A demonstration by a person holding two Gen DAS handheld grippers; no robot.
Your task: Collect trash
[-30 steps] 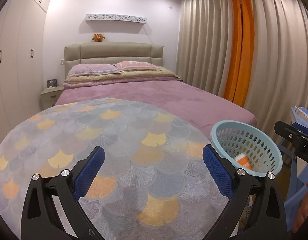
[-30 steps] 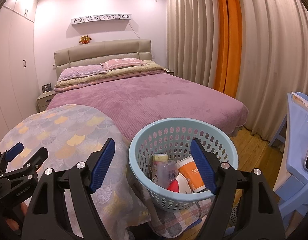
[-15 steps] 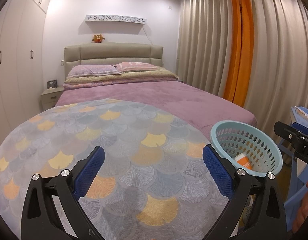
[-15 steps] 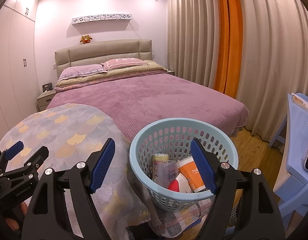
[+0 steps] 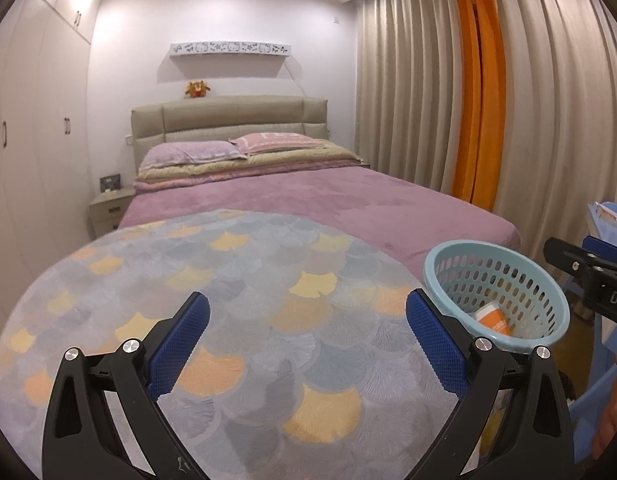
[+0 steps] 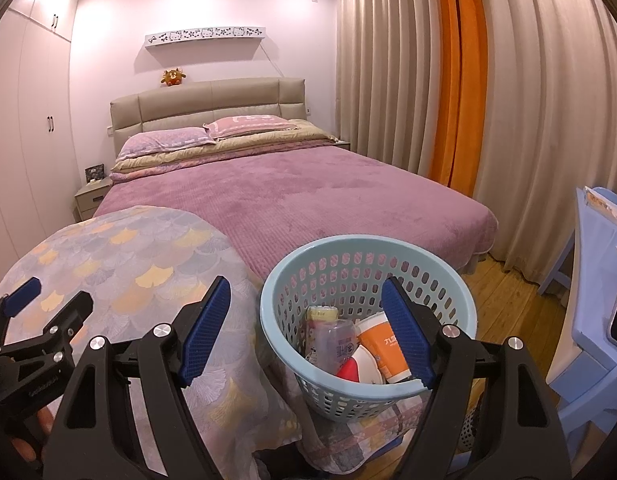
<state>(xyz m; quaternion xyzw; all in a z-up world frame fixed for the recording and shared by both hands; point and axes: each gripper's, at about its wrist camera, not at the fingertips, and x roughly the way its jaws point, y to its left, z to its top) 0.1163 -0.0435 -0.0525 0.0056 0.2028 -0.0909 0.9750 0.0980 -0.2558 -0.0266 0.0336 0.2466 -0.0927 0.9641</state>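
A light blue perforated basket [image 6: 368, 256] stands to the right of a round table with a fan-patterned cloth [image 5: 236, 280]. Inside the basket lie an orange cup [image 6: 382, 344], a clear plastic bottle [image 6: 334, 340], a red item [image 6: 348, 370] and a yellow-topped container [image 6: 320, 314]. The basket also shows in the left wrist view [image 5: 484, 256], with the orange cup [image 5: 492, 320] in it. My left gripper [image 5: 306, 344] is open and empty above the table. My right gripper [image 6: 306, 330] is open and empty, just in front of the basket's near rim.
A bed with a purple cover [image 6: 308, 196] fills the space behind table and basket. Beige and orange curtains [image 6: 460, 80] hang at the right. A blue chair or stool [image 6: 588, 320] stands at the right edge. A bedside cabinet [image 5: 108, 210] and white wardrobes [image 5: 28, 140] are at the left.
Almost nothing has changed. Both grippers stay open in place; the left wrist view drifts very slightly, so the basket sits a touch further right.
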